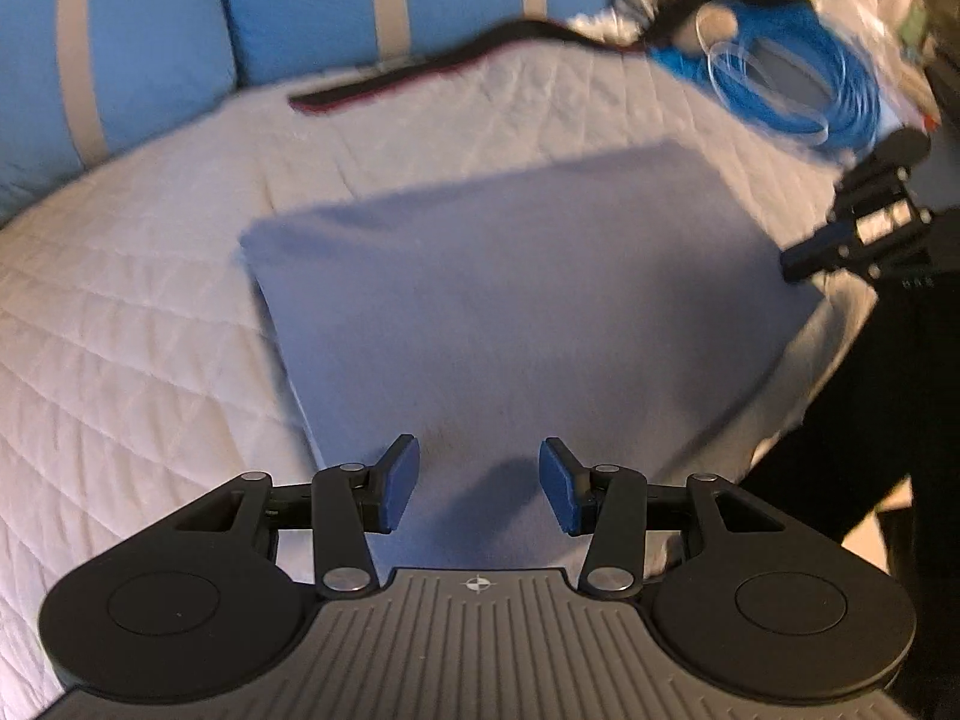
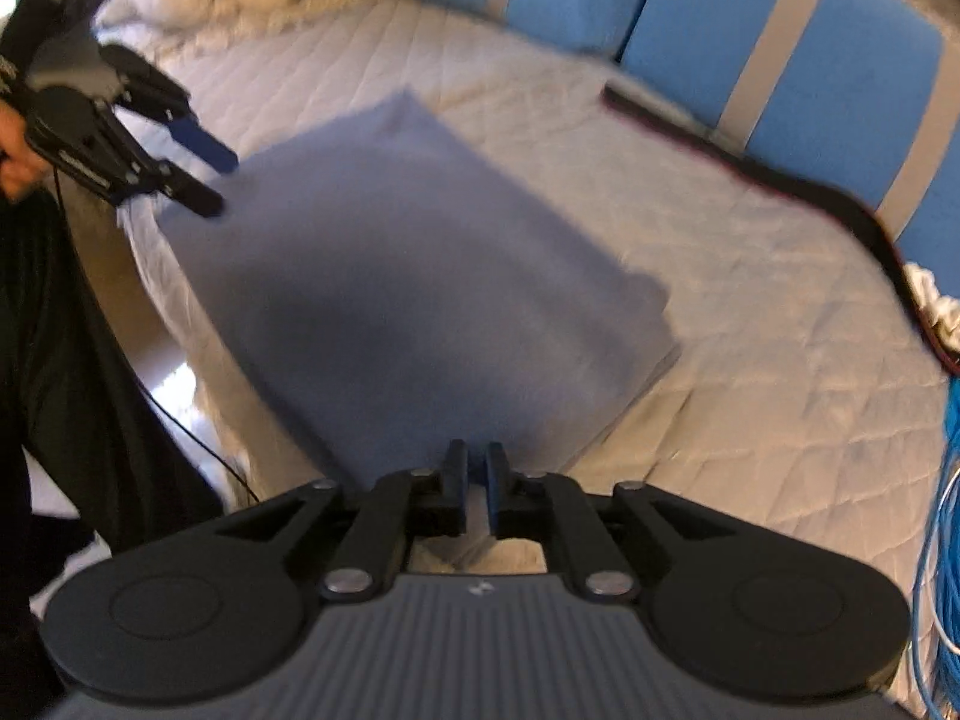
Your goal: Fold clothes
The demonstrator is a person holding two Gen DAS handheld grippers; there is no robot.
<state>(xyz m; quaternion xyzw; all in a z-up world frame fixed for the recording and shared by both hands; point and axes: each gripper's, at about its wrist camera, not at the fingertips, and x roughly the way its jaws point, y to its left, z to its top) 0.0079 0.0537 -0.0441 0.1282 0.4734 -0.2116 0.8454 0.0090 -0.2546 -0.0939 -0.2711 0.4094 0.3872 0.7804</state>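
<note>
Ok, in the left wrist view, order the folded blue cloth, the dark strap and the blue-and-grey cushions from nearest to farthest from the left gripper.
1. Folded blue cloth: directly under and ahead of the left gripper.
2. Dark strap: beyond the cloth, across the quilt.
3. Blue-and-grey cushions: at the back.

a home bedroom: a bed with a white quilted cover, and blue striped pillows up at 12 o'clock.

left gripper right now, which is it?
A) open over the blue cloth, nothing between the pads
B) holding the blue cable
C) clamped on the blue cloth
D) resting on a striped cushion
A: the left gripper has its jaws apart above the folded blue cloth, with nothing pinched between them.
</note>
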